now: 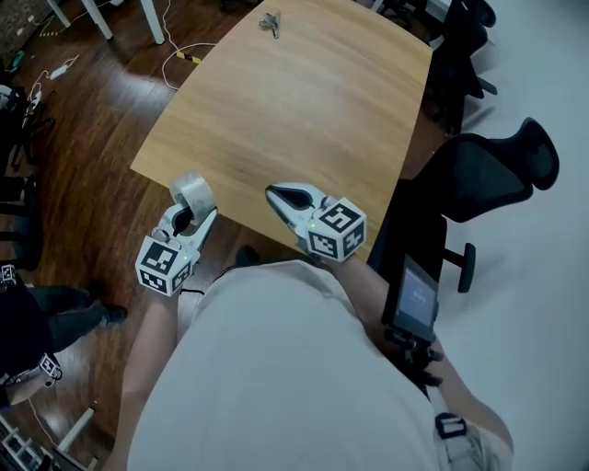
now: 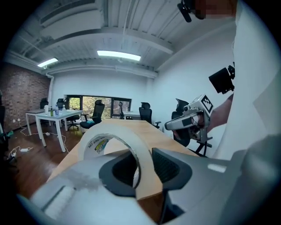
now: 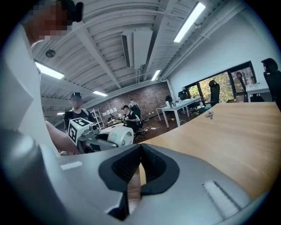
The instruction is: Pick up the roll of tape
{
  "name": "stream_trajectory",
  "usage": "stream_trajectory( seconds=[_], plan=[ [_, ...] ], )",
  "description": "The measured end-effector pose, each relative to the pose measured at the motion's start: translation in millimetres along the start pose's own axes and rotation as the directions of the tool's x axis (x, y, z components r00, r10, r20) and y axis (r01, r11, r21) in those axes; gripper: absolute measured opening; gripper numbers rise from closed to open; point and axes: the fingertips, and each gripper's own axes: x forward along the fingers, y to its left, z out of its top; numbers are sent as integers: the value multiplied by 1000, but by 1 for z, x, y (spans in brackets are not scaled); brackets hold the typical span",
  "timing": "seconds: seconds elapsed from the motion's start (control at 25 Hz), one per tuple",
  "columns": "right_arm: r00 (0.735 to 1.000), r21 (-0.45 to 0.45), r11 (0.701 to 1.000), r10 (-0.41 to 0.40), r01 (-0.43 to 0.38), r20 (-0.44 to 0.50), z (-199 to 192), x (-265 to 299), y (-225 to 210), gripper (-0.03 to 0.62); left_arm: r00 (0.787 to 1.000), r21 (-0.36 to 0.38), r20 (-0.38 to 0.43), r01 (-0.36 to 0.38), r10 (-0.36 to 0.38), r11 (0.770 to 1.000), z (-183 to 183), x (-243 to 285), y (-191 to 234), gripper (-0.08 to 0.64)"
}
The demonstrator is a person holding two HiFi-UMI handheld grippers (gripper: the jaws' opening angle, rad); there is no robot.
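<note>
Tape roll (image 1: pixel 193 191) — wall pinched between jaws of left hand-held gripper (image 1: pixel 191 219)

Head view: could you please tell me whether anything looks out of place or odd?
Nothing looks spilled or damaged. A small metal object lies alone at the far end of the table, and loose cables trail across the floor beside it.

My left gripper (image 1: pixel 190 213) is clamped across the wall of the roll of tape (image 1: pixel 192 192), held roughly level ahead of my torso. My right gripper (image 1: pixel 276 197) sits beside it, jaws pressed together, apparently empty.
</note>
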Motion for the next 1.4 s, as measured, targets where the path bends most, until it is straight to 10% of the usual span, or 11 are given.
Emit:
stream_trajectory(
  seconds=[1.4],
  plan=[
    [959, -101, 954, 280, -283, -45, -12, 42, 83, 6, 964, -195, 205, -129, 169, 972, -13, -86, -10, 112]
  ],
)
